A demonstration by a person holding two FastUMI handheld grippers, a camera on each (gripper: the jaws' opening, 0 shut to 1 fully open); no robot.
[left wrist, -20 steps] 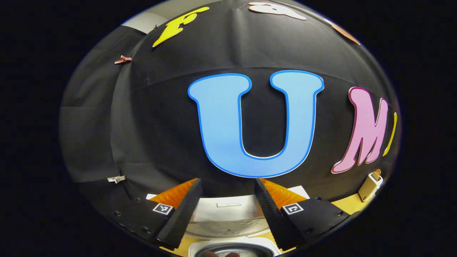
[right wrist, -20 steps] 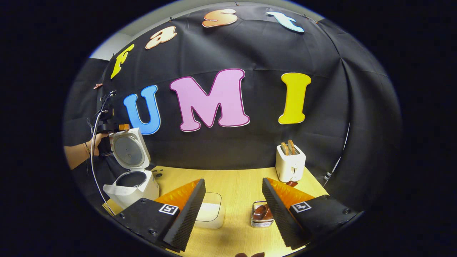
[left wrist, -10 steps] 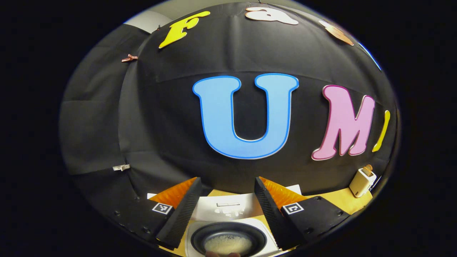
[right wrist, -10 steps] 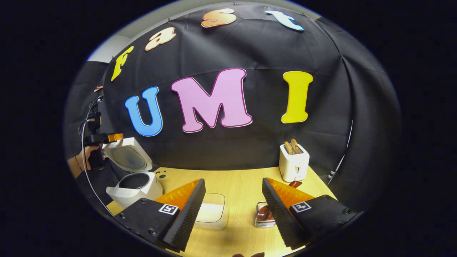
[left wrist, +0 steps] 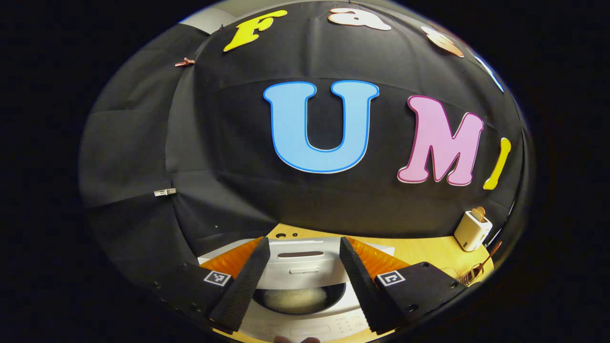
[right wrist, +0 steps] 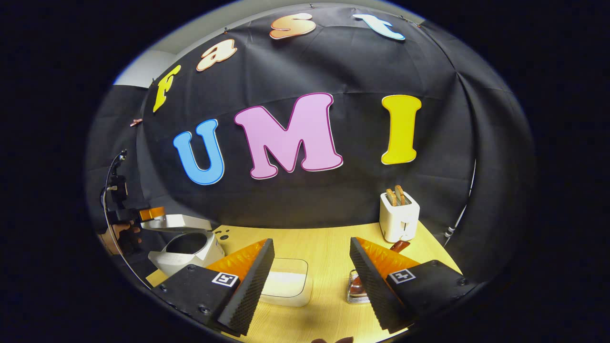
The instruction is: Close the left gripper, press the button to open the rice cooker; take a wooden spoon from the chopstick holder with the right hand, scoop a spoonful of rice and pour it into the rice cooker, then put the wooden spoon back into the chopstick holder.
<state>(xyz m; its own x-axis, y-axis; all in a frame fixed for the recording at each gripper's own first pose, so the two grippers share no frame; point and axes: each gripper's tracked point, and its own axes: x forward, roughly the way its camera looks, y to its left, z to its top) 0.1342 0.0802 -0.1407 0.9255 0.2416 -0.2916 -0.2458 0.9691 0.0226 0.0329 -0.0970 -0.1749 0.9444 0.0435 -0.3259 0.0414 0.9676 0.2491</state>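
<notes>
Left gripper (left wrist: pixel 302 271): fingers spread, empty, poised over the rice cooker (left wrist: pixel 300 286); lid (left wrist: pixel 301 261) half lowered between the fingers, rice (left wrist: pixel 295 298) visible in the pot below. Right gripper (right wrist: pixel 310 281): fingers spread, empty, above the surface (right wrist: pixel 319 243). Relative to the rice cooker (right wrist: pixel 188 247): rice container (right wrist: pixel 286 286) just right; chopstick holder (right wrist: pixel 357 290) with wooden spoon (right wrist: pixel 399 246) farther right; toaster (right wrist: pixel 399 219) beyond.
</notes>
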